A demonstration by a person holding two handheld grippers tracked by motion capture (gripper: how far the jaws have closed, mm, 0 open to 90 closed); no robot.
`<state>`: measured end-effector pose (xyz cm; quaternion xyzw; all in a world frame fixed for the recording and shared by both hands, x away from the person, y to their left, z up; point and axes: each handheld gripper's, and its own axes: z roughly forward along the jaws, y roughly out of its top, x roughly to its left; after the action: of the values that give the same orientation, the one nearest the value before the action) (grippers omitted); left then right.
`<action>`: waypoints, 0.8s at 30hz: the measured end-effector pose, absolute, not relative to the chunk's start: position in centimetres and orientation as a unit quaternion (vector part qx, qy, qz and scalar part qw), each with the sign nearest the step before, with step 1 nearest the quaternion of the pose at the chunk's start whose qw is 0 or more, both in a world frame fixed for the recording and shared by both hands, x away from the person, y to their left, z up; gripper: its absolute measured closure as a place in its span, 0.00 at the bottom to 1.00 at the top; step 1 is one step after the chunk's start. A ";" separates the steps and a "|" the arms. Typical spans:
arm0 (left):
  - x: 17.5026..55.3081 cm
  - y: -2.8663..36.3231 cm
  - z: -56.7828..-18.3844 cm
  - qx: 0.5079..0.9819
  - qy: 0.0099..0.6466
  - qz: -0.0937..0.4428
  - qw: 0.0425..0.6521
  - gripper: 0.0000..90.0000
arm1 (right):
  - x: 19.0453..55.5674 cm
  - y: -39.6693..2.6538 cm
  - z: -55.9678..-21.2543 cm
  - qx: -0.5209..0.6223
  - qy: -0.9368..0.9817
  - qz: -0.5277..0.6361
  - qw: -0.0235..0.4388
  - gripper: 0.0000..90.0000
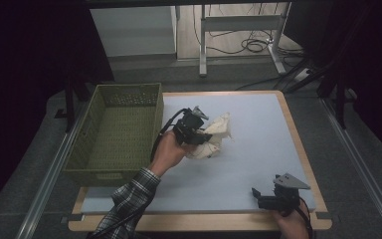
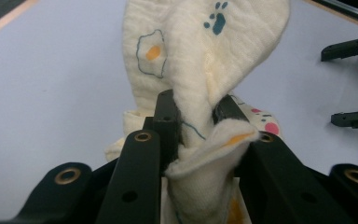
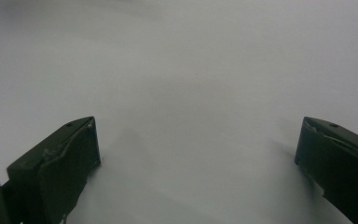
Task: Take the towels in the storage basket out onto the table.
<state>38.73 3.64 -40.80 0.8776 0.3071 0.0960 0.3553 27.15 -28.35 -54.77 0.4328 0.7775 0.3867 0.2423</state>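
Note:
A cream cloth (image 1: 218, 133) printed with paw and egg shapes is bunched up on the pale table mat (image 1: 258, 149), just right of the basket. My left gripper (image 1: 205, 134) is shut on a fold of it; in the left gripper view the cloth (image 2: 200, 70) rises between the two black jaws and drapes beyond them. My right gripper (image 1: 256, 194) rests near the mat's front right corner, open, with bare mat between its jaws in the right gripper view (image 3: 198, 154). That gripper also appears far off at the right (image 2: 349, 84) of the left gripper view.
An olive woven basket (image 1: 104, 164) stands at the table's left side with nothing visible in it. The mat has a wooden border (image 1: 298, 144). Beyond the table's far edge are a desk frame (image 1: 238, 30) and cables on the floor.

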 end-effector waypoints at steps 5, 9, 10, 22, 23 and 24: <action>39.1 1.5 -43.2 0.883 0.299 0.093 0.351 0.82 | 27.1 -28.4 -54.8 0.432 0.778 0.387 0.243 0.00; 39.3 0.3 -45.0 0.886 0.297 0.092 0.344 0.81 | 27.1 -28.4 -54.8 0.432 0.778 0.387 0.242 0.00; 39.3 0.1 -45.4 0.885 0.299 0.089 0.346 0.81 | 27.1 -28.4 -54.8 0.432 0.778 0.387 0.242 0.00; 39.0 -0.7 -48.9 0.886 0.288 0.071 0.356 0.24 | 27.1 -28.4 -54.8 0.431 0.778 0.387 0.242 0.00; 38.8 -0.5 -48.7 0.885 0.288 0.072 0.359 0.23 | 27.1 -28.4 -54.8 0.431 0.778 0.387 0.242 0.00; 38.8 -0.5 -48.7 0.885 0.288 0.072 0.359 0.23 | 27.1 -28.4 -54.8 0.431 0.779 0.388 0.240 0.00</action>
<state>38.80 -0.48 -48.72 0.8852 0.2876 0.0718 0.3587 27.14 -28.42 -54.75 0.4306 0.7787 0.3879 0.2403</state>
